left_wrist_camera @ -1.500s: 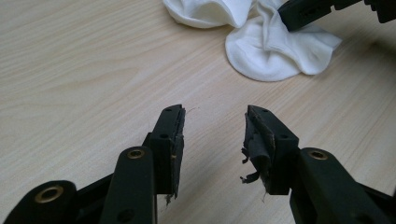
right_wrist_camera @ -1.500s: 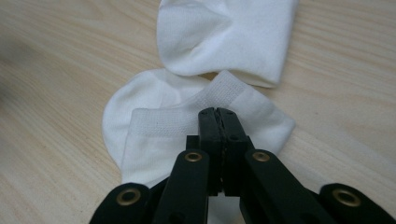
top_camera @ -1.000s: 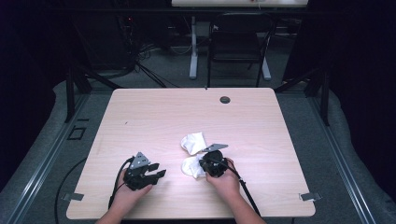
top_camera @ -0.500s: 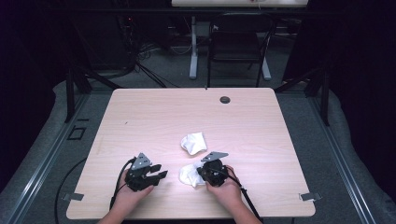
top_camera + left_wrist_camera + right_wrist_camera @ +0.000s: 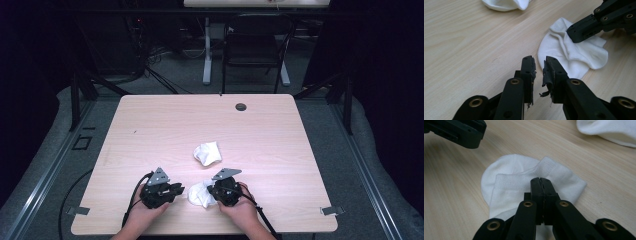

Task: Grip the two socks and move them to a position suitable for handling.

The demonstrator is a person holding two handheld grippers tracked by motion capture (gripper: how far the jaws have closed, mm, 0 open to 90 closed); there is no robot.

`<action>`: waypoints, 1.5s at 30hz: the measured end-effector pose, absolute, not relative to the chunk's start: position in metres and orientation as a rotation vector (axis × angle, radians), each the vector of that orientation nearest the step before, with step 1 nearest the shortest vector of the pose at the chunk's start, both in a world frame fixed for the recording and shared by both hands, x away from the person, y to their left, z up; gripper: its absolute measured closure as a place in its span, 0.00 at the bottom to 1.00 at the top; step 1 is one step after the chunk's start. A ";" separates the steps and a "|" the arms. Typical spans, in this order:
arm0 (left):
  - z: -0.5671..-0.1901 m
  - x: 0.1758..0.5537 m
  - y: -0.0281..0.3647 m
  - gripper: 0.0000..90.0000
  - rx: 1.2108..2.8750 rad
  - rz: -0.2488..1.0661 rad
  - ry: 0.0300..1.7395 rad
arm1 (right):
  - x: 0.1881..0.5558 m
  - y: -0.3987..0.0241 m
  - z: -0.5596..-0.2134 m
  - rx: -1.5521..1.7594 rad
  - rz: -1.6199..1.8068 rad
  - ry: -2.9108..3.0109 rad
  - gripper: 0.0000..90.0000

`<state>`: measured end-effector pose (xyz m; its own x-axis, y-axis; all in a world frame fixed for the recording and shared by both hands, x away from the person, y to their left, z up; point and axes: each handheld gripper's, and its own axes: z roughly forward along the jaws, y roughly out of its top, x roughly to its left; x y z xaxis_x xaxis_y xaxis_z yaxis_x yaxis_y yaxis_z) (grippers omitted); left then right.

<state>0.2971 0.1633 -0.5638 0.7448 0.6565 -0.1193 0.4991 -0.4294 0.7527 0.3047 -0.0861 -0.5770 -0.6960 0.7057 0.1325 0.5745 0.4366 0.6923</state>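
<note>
Two white socks lie on the wooden table (image 5: 150, 130). The near sock (image 5: 199, 194) (image 5: 574, 56) (image 5: 509, 185) sits crumpled between my two grippers. My right gripper (image 5: 212, 192) (image 5: 541, 181) is shut on its ribbed cuff, tips pressed together on the fabric. My left gripper (image 5: 179, 190) (image 5: 539, 66) rests just left of that sock; its jaws have just been closing and now stand a narrow gap apart with nothing between them. The second sock (image 5: 207, 152) (image 5: 504, 3) (image 5: 609, 130) lies bunched a little farther up the table.
A small dark round grommet (image 5: 241, 106) sits near the table's far edge. A black chair (image 5: 255, 45) and desk legs stand on the floor beyond the table. Cables trail from both grippers over the near edge.
My right gripper has dragged the near sock left, closer to the left gripper. The left gripper's jaws have narrowed; its hand has stayed in place.
</note>
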 end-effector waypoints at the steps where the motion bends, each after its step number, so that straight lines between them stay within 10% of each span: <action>1: -0.564 0.296 0.162 0.89 2.118 0.232 0.866 | 0.304 -0.086 -0.577 1.128 1.106 2.512 1.00; 32: -0.579 0.291 0.140 1.00 2.216 0.220 0.825 | 0.278 -0.058 -0.573 1.019 1.093 2.507 0.69; 45: -0.579 0.291 0.141 1.00 2.212 0.220 0.830 | 0.275 -0.057 -0.577 0.984 1.027 2.495 0.93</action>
